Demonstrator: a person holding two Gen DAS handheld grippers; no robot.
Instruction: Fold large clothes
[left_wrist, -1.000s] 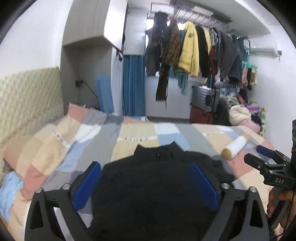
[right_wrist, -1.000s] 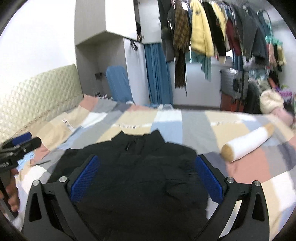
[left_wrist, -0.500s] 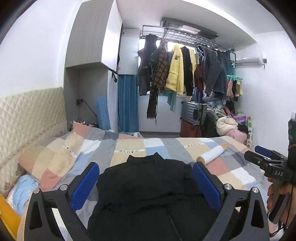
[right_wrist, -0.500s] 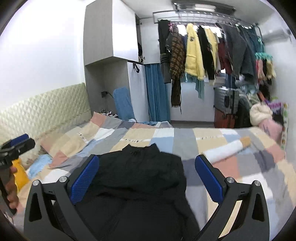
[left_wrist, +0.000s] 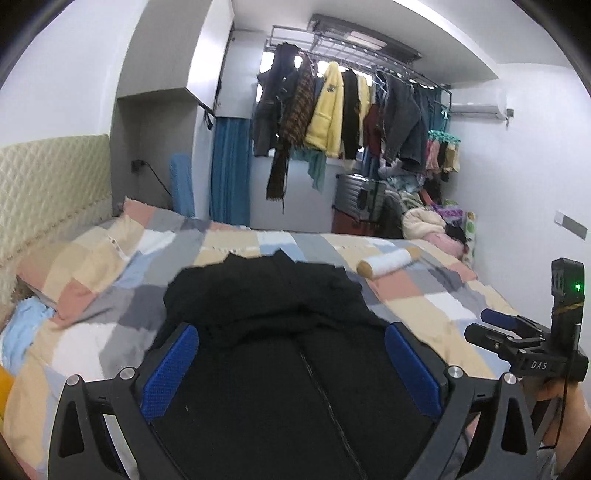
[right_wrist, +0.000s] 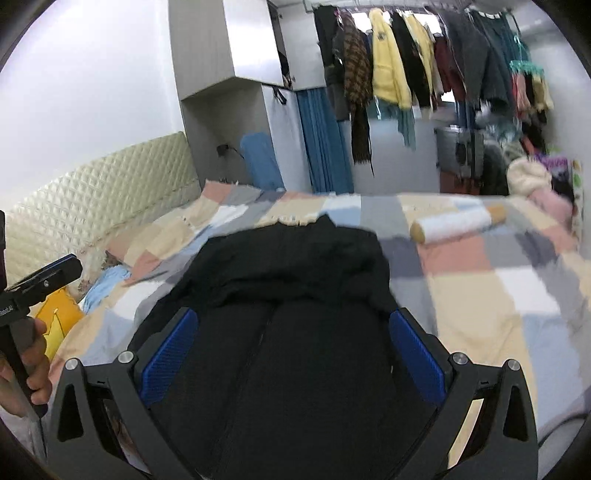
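Observation:
A large black zip-up garment (left_wrist: 280, 332) lies spread on the patchwork bed, collar toward the far side, its near part folded up over the middle; it also shows in the right wrist view (right_wrist: 295, 314). My left gripper (left_wrist: 291, 369) is open and empty above the garment's near part. My right gripper (right_wrist: 295, 354) is open and empty over the same area. The right gripper also shows at the right edge of the left wrist view (left_wrist: 517, 339), and the left gripper at the left edge of the right wrist view (right_wrist: 40, 280).
The bed's patchwork cover (left_wrist: 110, 295) carries a white roll with tan ends (left_wrist: 388, 262) at the far right and pillows (left_wrist: 26, 325) at the left by the quilted headboard (left_wrist: 48, 184). A rack of hanging clothes (left_wrist: 351, 110) and a suitcase (left_wrist: 358, 199) stand beyond.
Both grippers have pulled back and risen, then dipped toward the garment's near part. The near part of the garment now lies folded over the middle. Both stay open.

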